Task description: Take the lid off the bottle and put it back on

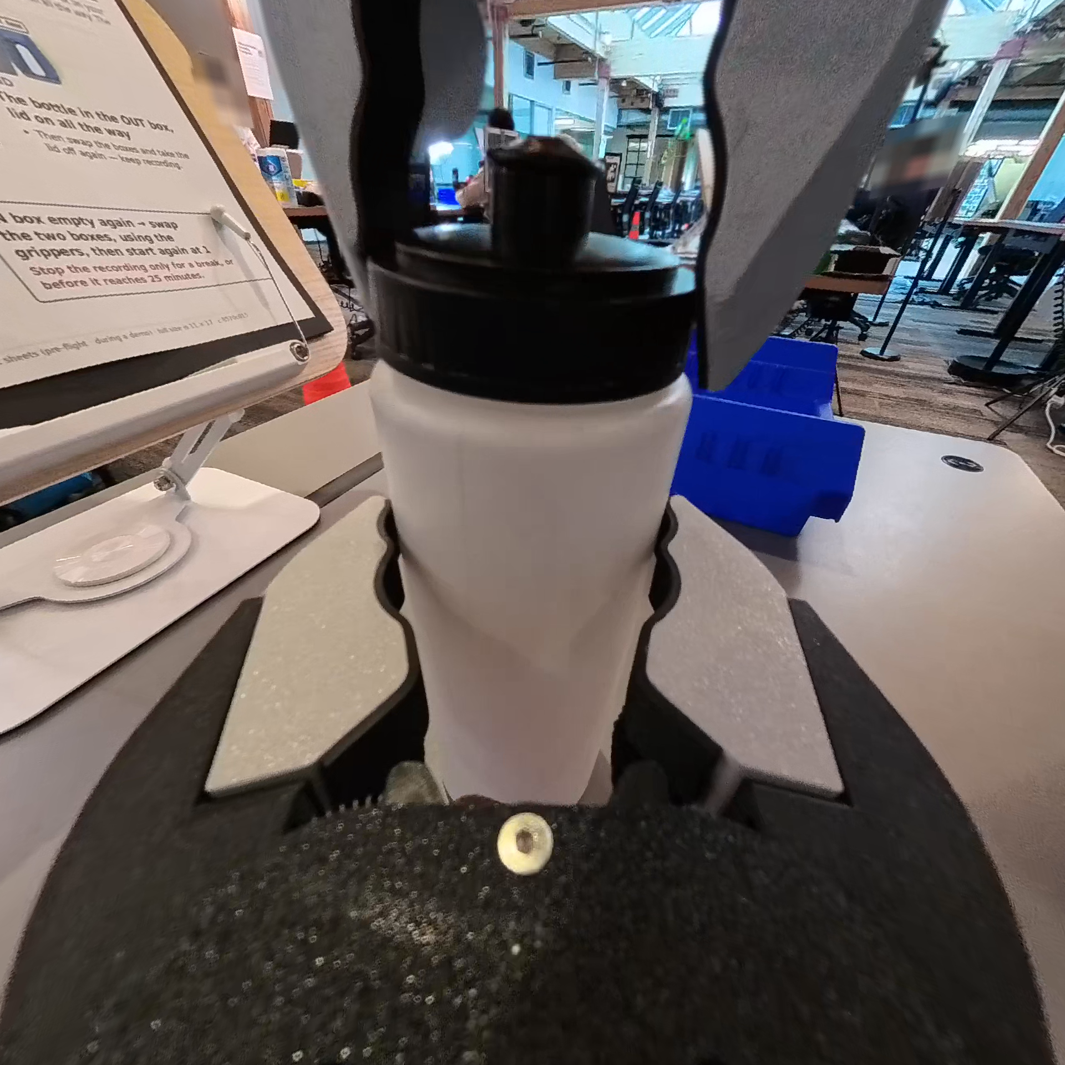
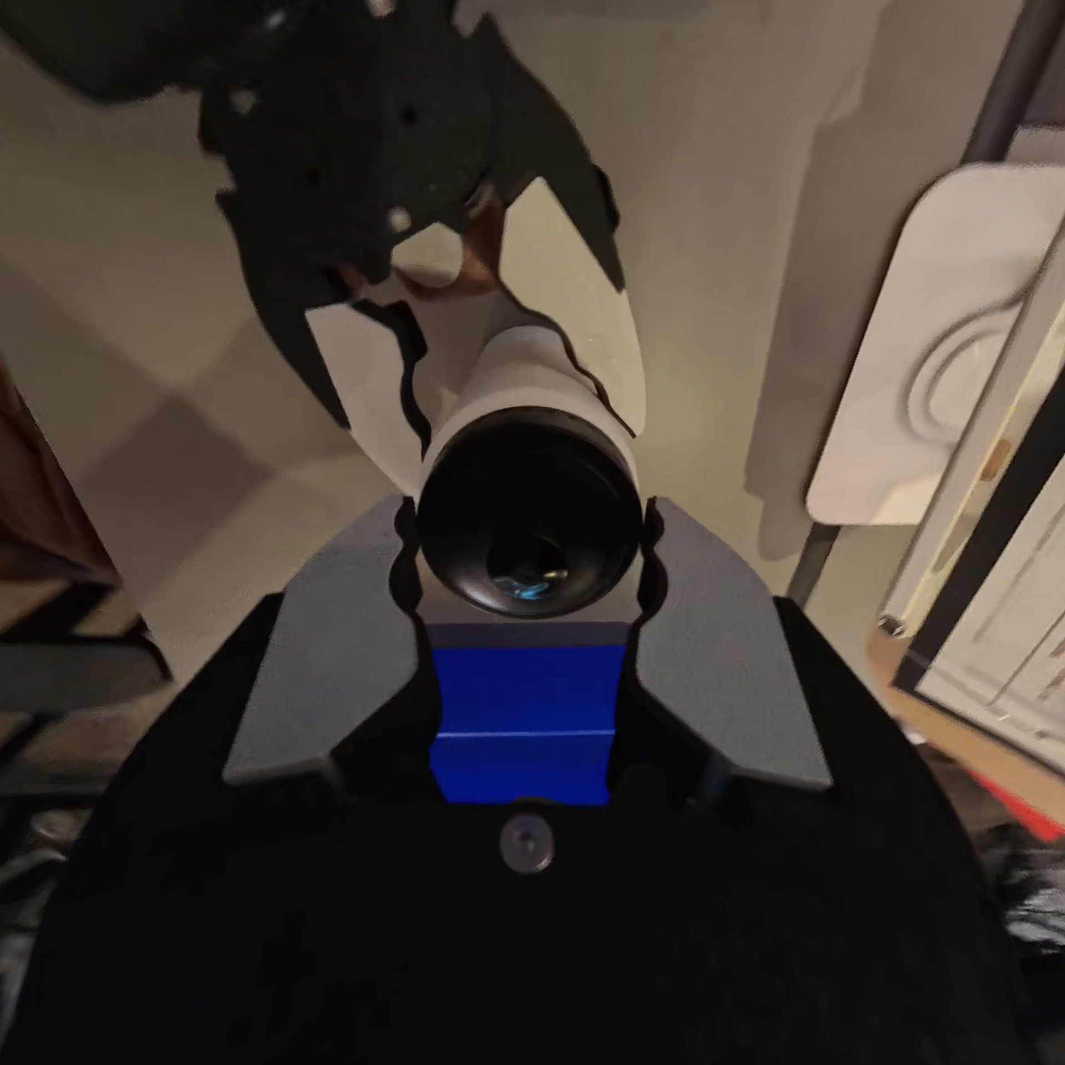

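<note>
Both tongs are working one white bottle (image 1: pixel 518 547): the left gripper (image 1: pixel 527 553) is clamping its body upright above the table (image 1: pixel 922 576), while the right gripper (image 2: pixel 527 553) is reaching down from above, its fingers closing on the black lid (image 2: pixel 527 507).

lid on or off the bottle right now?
On. The black lid sits on the white bottle's neck with no gap showing; how far it is screwed down, cannot tell.
</note>
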Demonstrator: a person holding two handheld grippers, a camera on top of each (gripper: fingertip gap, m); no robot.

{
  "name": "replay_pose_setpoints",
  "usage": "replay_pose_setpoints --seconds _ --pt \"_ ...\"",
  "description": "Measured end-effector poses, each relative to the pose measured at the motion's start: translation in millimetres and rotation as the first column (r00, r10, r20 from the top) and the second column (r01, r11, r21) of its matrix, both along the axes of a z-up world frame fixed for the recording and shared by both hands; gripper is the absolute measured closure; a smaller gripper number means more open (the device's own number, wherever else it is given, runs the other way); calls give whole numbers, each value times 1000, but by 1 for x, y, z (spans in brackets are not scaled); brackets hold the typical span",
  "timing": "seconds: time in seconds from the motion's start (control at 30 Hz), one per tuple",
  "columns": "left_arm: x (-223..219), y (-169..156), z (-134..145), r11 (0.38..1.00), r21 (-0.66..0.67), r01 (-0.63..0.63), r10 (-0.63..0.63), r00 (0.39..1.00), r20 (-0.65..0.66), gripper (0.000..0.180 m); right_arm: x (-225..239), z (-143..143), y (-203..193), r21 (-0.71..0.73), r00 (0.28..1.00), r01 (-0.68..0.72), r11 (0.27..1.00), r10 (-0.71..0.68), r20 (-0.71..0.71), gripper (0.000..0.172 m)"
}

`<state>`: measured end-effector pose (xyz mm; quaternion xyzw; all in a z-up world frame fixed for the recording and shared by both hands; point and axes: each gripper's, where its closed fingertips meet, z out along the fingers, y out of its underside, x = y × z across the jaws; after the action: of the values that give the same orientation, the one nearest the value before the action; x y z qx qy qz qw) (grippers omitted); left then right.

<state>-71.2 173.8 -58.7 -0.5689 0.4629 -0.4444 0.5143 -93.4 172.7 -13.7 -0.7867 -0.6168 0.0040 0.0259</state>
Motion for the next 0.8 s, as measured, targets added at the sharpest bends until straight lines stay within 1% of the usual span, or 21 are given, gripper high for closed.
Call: replay_pose_setpoints --seconds 0.1,0.17,0.23,0.27,0.33,0.4,0.43,0.47,0.53,0.6,0.63,0.67,0.7,0.73,0.8 --pt "0 -1 0 1000 1 16 -16 1000 -3 96 1 0 0 -6 975 -215 977 215 57 98" --pt "0 -3 0 1000 8 24 -24 1000 -7 96 2 1 -1 -2 916 -392 920 390 90 97" --pt "0 -3 -1 999 16 29 -28 999 -21 96 2 1 -2 -2 838 -535 845 530 126 97" --pt "0 -3 -1 999 19 29 -28 999 -34 96 2 1 -2 -2 809 -576 817 571 135 97" --pt "0 -4 -1 999 21 32 -31 999 -40 96 2 1 -2 -7 776 -617 787 610 159 97" --pt "-1 -4 -1 999 13 33 -32 999 -32 96 1 2 -2 15 772 -623 782 612 171 98" --pt "-1 -3 -1 999 7 31 -31 999 -29 96 0 5 -1 48 776 -622 781 608 168 100" --pt "-2 -3 -1 1000 4 29 -29 999 -27 96 -4 10 -1 96 793 -607 789 593 141 100" --pt "-2 -3 -1 1000 5 26 -26 999 -28 96 -15 23 -7 176 851 -521 835 524 34 84" --pt "-2 -3 -1 1000 5 21 -21 999 -29 96 -25 36 -14 211 912 -367 906 395 -110 61" --pt "-2 -3 -1 1000 4 18 -18 999 -27 96 -28 42 -11 251 937 -263 932 308 -163 55" --pt "-2 -2 -1 1000 2 15 -15 1000 -24 96 -28 46 -5 288 956 -139 947 204 -211 56" --pt "-2 -2 -1 1000 1 12 -12 1000 -21 96 -28 48 -1 298 959 0 955 84 -269 54" --pt "-2 -2 -1 1000 0 11 -11 1000 -18 96 -28 48 1 275 944 128 953 -32 -329 52" --pt "-1 -1 -1 1000 -3 11 -11 1000 -12 96 -23 42 4 214 872 362 907 -249 -421 49"
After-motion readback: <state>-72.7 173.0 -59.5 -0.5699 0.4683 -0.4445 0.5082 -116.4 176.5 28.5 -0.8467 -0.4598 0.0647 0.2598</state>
